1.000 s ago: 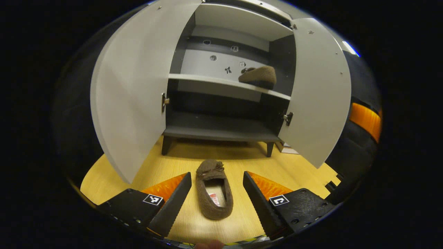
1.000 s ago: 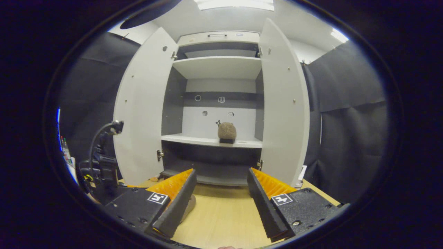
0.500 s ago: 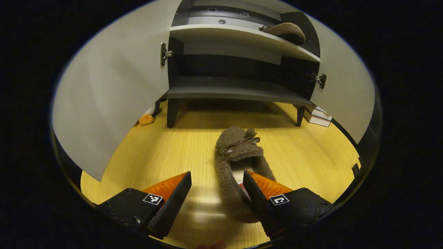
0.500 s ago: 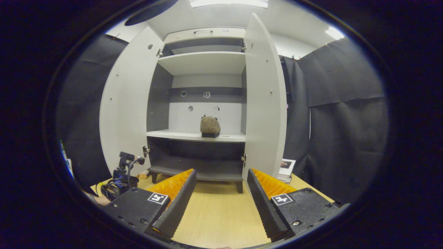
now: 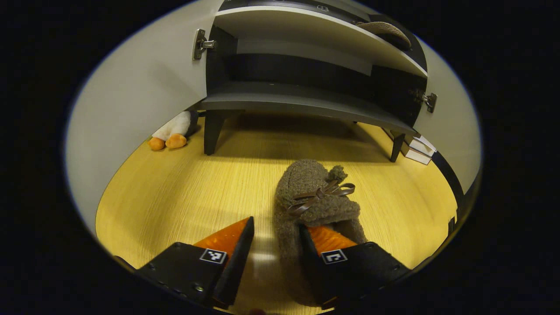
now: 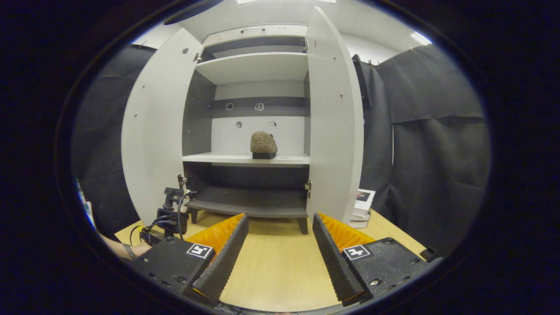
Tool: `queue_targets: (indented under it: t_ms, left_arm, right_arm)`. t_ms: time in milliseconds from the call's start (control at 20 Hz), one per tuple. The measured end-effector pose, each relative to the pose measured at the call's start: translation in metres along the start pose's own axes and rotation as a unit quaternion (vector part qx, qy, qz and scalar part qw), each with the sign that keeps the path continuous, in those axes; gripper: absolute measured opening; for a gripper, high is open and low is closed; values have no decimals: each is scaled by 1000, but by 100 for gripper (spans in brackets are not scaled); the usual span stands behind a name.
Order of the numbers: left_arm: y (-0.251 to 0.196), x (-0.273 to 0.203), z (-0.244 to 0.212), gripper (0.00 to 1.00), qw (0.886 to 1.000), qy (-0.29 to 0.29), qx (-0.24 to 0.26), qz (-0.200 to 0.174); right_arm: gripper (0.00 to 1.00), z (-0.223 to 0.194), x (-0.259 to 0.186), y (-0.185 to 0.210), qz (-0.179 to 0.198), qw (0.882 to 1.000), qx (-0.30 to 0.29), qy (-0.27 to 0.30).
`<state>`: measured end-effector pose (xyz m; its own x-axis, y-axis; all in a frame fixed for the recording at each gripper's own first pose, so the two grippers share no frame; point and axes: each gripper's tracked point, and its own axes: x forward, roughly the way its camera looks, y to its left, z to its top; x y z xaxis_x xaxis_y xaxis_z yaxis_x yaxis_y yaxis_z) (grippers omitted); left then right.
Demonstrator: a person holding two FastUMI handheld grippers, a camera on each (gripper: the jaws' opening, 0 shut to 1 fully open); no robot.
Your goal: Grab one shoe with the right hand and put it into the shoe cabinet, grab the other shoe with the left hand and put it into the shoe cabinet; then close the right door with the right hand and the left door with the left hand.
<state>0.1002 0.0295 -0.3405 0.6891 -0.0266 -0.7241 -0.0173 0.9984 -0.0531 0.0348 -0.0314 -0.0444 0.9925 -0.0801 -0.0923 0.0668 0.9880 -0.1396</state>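
place: likely recording booth | evidence: black cloth walls [image 6: 437,144], lone shoe cabinet [image 6: 258,65]

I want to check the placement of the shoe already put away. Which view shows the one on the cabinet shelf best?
The right gripper view: the fuzzy brown slipper sits in plain sight on the white middle shelf, seen end-on. The left gripper view catches just its edge at the top, seen from below.

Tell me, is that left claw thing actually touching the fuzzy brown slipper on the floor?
Touching. In the left gripper view, one finger sits inside the slipper against its side wall, while the other finger stands outside, a strip of floor showing between.
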Motion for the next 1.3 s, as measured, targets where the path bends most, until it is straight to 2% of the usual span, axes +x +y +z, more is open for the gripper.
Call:
queue_targets:
  t_ms: [50,100,150,250,350,450,600,750,850,950,1150,1300]
  left_arm:
    - [-4,-1,2,65,1000,-7,0,-5]
    - [-2,-1,6,30,1000,-17,2,6]
    - [-4,0,4,18,1000,-17,3,4]
    - [1,-1,4,15,1000,-19,-5,18]
    - [0,-6,9,1,999,-28,-24,12]
    - [-1,-23,23,0,998,-53,-31,4]
    - [-8,-78,62,0,993,-112,-32,13]
    - [-24,-131,109,0,986,-157,-51,10]
    - [-35,-156,154,0,978,-204,-36,5]
    - [-41,-171,203,0,971,-235,-27,7]
    - [-52,-186,307,0,955,-295,-32,-22]
    - [-57,-176,373,0,951,-308,-13,-12]
  right_arm:
    - [94,0,1,-1,0,1000,-1,1]
    - [94,0,2,-1,-1,1000,-2,1]
    - [94,-1,2,-1,-1,1000,-3,2]
    - [94,-2,2,1,1,1000,-3,3]
    - [94,-3,1,4,6,1000,-5,5]
    - [94,-3,0,6,8,1000,-9,5]
    - [94,-6,2,8,8,1000,-14,5]
    - [94,-7,2,17,18,1000,-1,6]
    - [94,-4,1,22,27,1000,2,0]
    - [94,1,0,26,32,999,-3,-9]
    - [94,12,-7,27,34,999,-19,-27]
    - [94,14,-14,27,34,999,-13,-28]
